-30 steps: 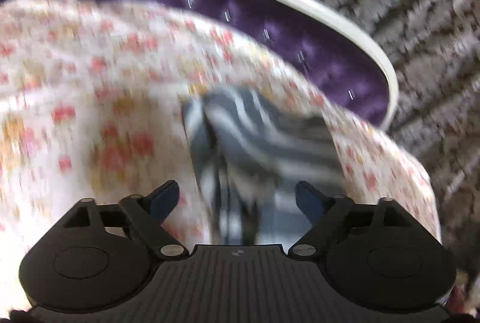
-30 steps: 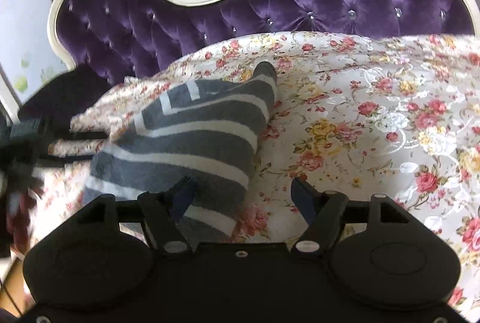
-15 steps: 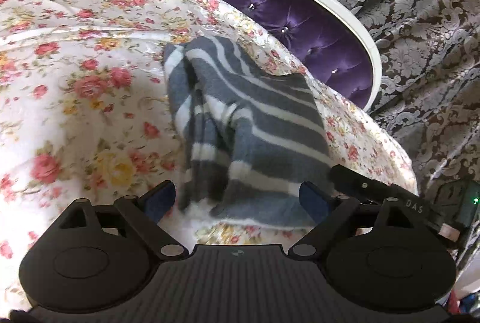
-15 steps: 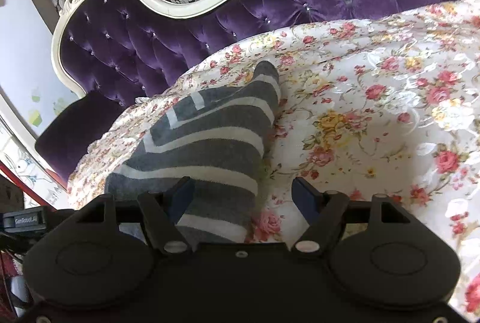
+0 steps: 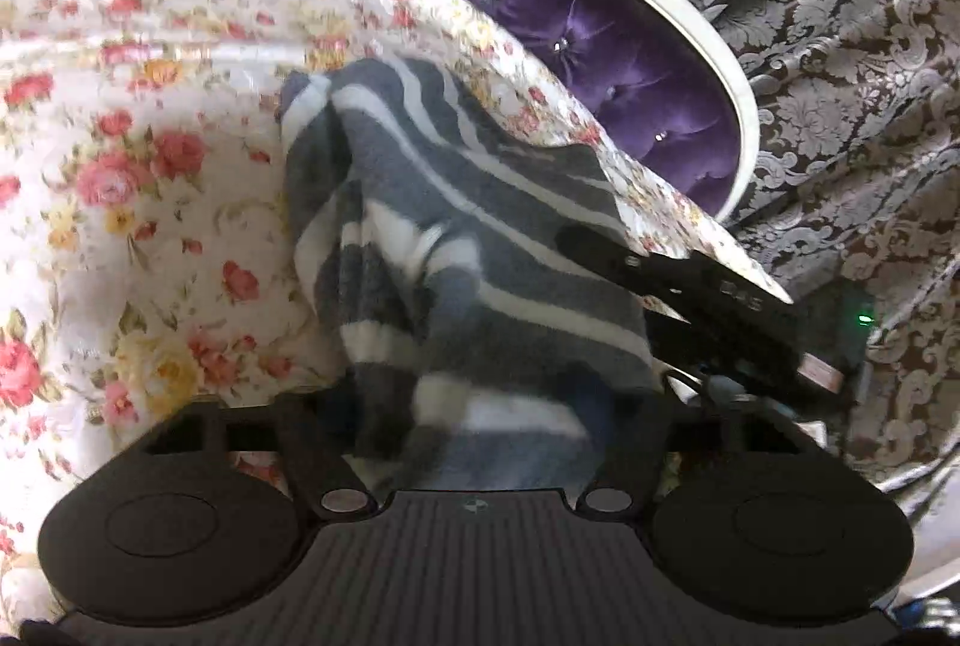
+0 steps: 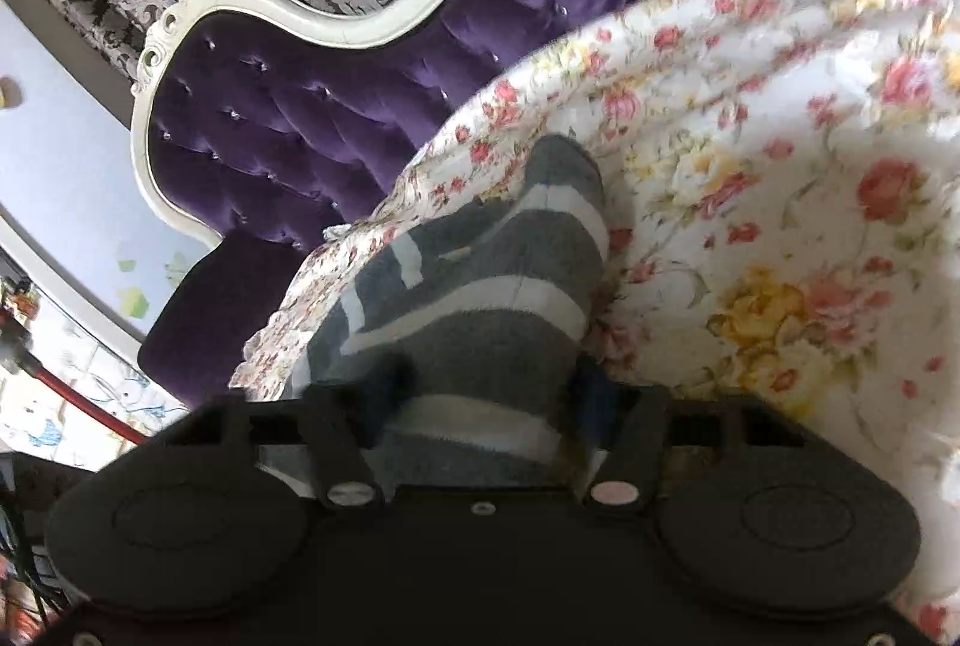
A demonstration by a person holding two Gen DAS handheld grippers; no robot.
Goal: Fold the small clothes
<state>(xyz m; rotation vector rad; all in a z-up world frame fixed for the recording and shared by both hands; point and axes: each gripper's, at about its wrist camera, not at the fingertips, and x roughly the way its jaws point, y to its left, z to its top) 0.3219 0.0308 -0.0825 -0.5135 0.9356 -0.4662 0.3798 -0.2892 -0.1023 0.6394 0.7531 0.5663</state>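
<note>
As both sets of jaws have just been closing, left gripper (image 5: 474, 406) and right gripper (image 6: 480, 406) pinch the striped sock (image 5: 456, 238) on the floral bedspread (image 5: 150, 202); grasp step under way, next lift and fold.

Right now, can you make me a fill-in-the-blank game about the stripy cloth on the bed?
1. The cloth has grey and ____ stripes.
2. It lies on a bedspread printed with ____.
3. The headboard behind the bed is ____ with a white frame.
4. The cloth's near edge sits between the fingers of the left gripper and of the ____ gripper.

Missing words: white; flowers; purple; right
</note>
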